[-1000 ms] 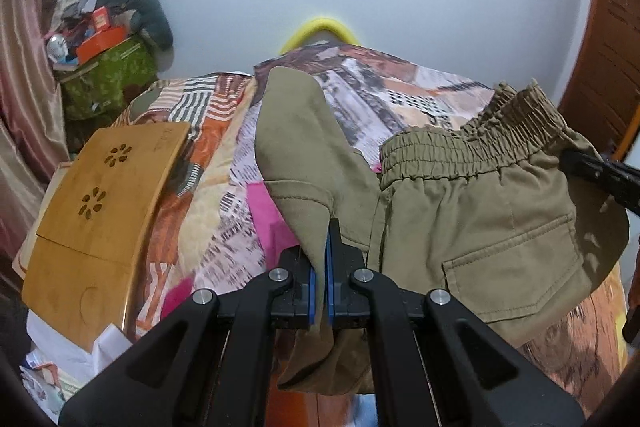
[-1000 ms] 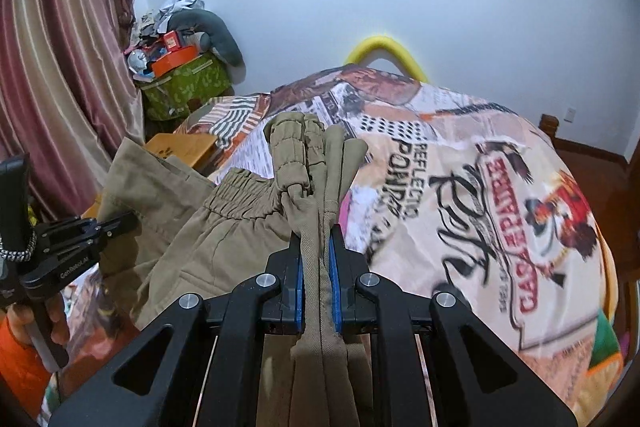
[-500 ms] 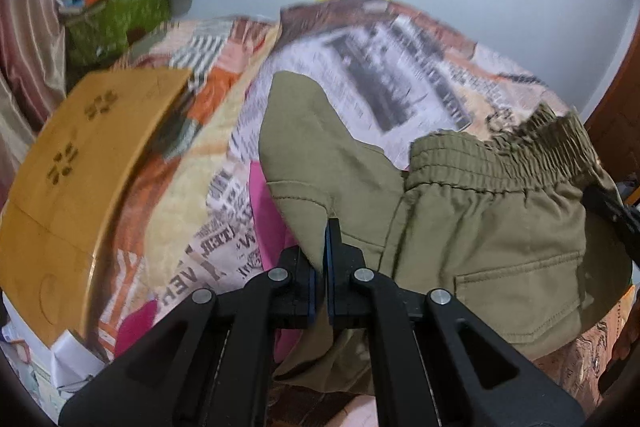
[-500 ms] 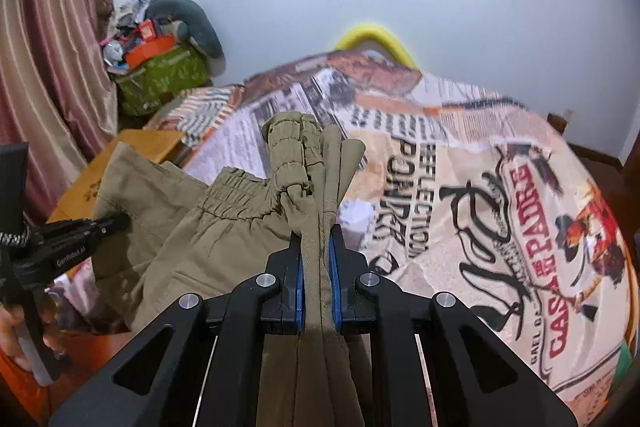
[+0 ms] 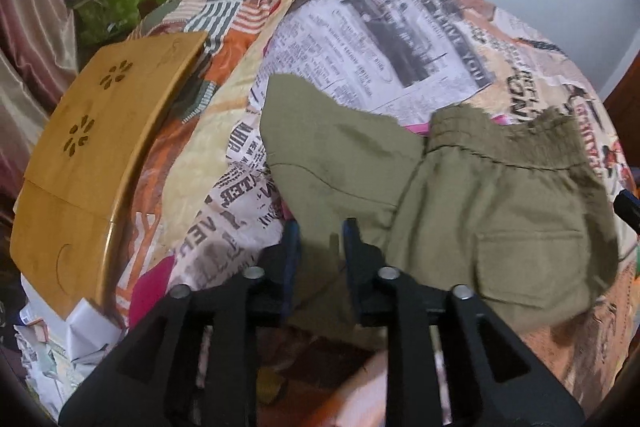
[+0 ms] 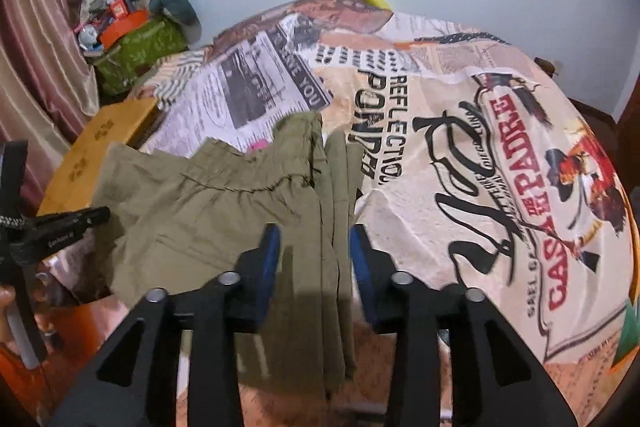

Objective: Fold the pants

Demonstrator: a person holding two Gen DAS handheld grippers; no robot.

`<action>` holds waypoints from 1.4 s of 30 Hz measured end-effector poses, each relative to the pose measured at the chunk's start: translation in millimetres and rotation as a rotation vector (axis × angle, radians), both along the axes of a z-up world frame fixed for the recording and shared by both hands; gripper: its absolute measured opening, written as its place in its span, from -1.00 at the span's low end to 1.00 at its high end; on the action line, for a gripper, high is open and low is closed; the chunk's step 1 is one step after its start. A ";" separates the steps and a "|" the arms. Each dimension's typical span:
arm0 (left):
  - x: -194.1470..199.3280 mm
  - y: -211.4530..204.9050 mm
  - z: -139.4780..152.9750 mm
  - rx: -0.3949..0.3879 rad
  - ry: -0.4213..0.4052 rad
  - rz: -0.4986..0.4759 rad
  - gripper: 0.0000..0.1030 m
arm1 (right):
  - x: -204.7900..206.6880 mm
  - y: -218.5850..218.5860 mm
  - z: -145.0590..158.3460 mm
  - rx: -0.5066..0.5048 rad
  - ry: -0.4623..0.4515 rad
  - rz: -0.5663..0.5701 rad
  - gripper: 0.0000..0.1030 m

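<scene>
Olive pants [image 5: 500, 211] laid on bed [image 6: 460, 131], fold unfinished; left hand-held gripper [image 5: 318, 239] and right hand-held gripper [image 6: 314, 247] just parted, cloth loose between jaws.

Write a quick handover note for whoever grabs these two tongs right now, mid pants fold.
Left tongs: jaws just opened, olive pants fabric between them, unpinched.
Right tongs: jaws just opened astride the bunched side edge.
Pants lie folded on the printed bedspread, waistband toward the wall, back pocket up.
Done: fold laid down, released.
Left: probably withdraw, smooth, fold again.
</scene>
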State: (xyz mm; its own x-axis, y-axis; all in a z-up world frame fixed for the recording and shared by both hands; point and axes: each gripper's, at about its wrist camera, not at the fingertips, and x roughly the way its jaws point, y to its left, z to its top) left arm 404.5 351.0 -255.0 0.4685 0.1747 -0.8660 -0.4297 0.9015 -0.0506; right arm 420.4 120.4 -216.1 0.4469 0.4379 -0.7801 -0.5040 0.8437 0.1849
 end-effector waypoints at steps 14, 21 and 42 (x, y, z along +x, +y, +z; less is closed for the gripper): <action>-96.2 -94.1 171.9 0.103 -0.347 -0.178 -0.38 | -102.4 -30.2 145.6 0.154 -0.276 0.087 -0.29; -180.2 -143.8 244.9 0.167 -0.532 -0.253 -0.38 | -177.7 -52.6 200.5 0.262 -0.411 0.114 -0.29; -377.1 -221.6 287.5 0.286 -0.822 -0.247 -0.06 | -338.8 -94.9 236.2 0.390 -0.668 0.099 -0.17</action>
State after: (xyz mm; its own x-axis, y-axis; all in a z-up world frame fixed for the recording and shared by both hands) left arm 27.5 129.4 32.5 0.9729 0.1444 -0.1806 -0.1498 0.9886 -0.0163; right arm 81.6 25.5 20.0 0.7121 0.6879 -0.1404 -0.6828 0.7251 0.0894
